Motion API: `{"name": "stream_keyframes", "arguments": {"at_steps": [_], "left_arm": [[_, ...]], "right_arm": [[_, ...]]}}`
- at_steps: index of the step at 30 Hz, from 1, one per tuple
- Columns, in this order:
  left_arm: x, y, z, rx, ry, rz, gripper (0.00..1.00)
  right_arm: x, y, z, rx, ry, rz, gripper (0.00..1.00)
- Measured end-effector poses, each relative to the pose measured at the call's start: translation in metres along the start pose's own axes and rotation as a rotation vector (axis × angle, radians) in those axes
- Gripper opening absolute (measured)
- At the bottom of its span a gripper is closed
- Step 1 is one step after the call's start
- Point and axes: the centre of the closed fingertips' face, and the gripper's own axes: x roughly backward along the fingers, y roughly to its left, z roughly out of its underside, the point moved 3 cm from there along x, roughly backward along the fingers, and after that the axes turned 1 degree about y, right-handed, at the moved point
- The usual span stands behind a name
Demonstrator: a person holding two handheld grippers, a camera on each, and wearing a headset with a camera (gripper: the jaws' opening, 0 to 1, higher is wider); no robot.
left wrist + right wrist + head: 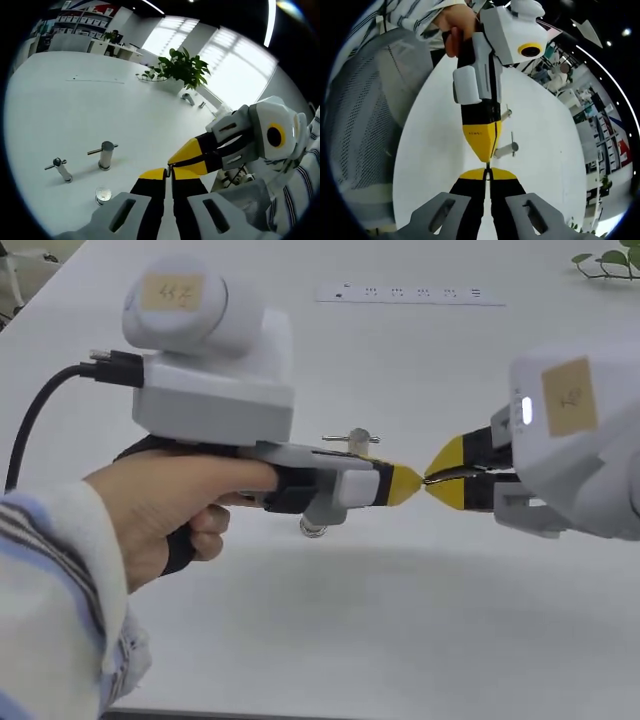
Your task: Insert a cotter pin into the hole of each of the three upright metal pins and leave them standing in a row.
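The right gripper (430,482) is squeezed shut on the thin wire cotter pin (465,473). The left gripper (418,485), shut too, touches its tip. Hold it level, then push slowly into the hole of the near silver metal pin (313,528).

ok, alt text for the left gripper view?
The left gripper, jaws together, meets the right gripper tip to tip above a white table. Left of them are three metal pins, two with a cotter pin through the head.

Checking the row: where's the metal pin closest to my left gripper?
In the left gripper view the metal pin stands just left of the left gripper, in front of two other pins.
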Motion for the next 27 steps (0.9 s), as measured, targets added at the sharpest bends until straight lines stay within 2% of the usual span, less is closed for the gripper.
{"name": "stream_keyframes", "arguments": {"at_steps": [8, 11, 13, 18, 24, 27], "left_arm": [[0.0014, -0.0014, -0.0017, 0.028, -0.012, 0.016, 0.02], [0.0021, -0.0020, -0.0053, 0.047, -0.042, 0.009, 0.01], [0.0028, -0.0036, -0.0044, 0.003, -0.032, 0.010, 0.01], [0.0043, -0.0036, -0.0054, 0.054, -0.023, 0.017, 0.01], [0.0050, -0.0064, -0.0032, 0.086, -0.007, 0.034, 0.01], [0.0051, -0.0075, -0.0026, 0.078, -0.007, 0.037, 0.01]], "right_arm": [[0.0012, 0.0004, -0.0023, -0.012, -0.013, -0.001, 0.03], [0.0009, -0.0005, -0.0032, -0.015, -0.018, 0.006, 0.03], [0.0013, -0.0007, -0.0037, -0.032, -0.025, -0.004, 0.03], [0.0020, -0.0008, -0.0045, -0.028, -0.036, 0.000, 0.03], [0.0034, 0.0014, -0.0058, -0.018, -0.037, -0.001, 0.03], [0.0038, 0.0017, -0.0060, -0.018, -0.037, -0.001, 0.03]]}}
